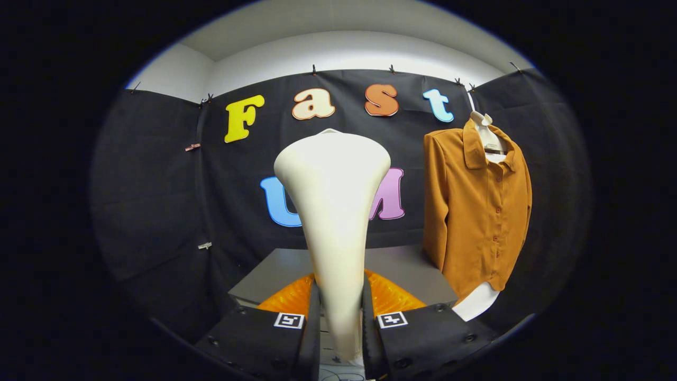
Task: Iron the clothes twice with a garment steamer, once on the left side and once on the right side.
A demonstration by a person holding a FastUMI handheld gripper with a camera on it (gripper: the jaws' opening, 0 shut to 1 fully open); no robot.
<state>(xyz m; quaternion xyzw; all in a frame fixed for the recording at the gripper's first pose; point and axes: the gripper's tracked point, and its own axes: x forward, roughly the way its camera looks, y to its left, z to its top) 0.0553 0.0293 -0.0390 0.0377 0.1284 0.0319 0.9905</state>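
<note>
A cream-white garment steamer [334,211] stands upright between my fingers, its narrow handle clamped low down and its wide head flaring up ahead of me. My gripper [338,323] is shut on that handle, both fingers pressing its sides. Beyond and to the right of the steamer hangs a rust-orange button-up shirt [476,211] on a white hanger [489,138], front facing me, collar at the top. The steamer head is apart from the shirt, well to its left. A white panel [477,300] shows below the shirt's hem.
A grey table [275,275] lies low beyond the fingers, under the shirt's left side. The black cloth wall [153,201] closes the booth behind and to both sides.
</note>
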